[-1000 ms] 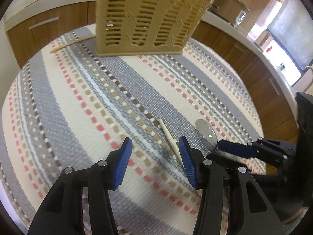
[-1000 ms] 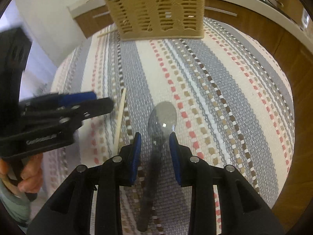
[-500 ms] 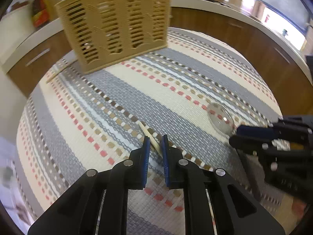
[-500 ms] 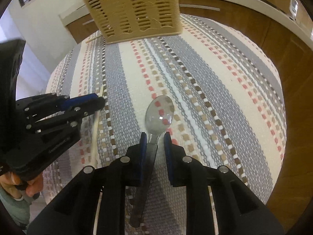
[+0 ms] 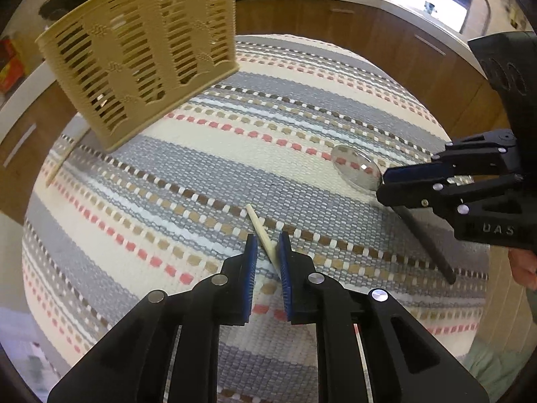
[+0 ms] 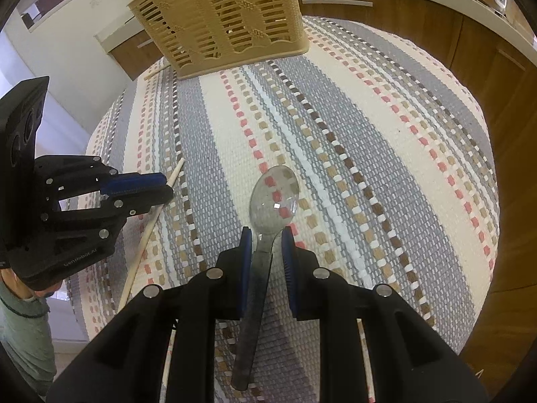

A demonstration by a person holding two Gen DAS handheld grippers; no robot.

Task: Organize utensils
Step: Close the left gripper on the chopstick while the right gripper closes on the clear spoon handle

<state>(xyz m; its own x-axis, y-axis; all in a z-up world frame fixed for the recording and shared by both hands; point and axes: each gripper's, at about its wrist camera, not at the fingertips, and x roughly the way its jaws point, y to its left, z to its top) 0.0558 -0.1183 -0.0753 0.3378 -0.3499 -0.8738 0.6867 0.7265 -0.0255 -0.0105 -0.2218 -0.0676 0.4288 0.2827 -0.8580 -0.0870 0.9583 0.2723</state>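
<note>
On round table, striped woven cloth (image 6: 335, 107), wood cabinets (image 5: 369, 30) behind

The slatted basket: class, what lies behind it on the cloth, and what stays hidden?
Behind the basket a wooden chopstick pokes out on the striped cloth; its far end is covered by the basket. The slats show nothing clear inside.

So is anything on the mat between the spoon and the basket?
Nothing visible. From the spoon, held in the right gripper, bare striped mat runs to the basket. The chopstick lies off to the side.
</note>
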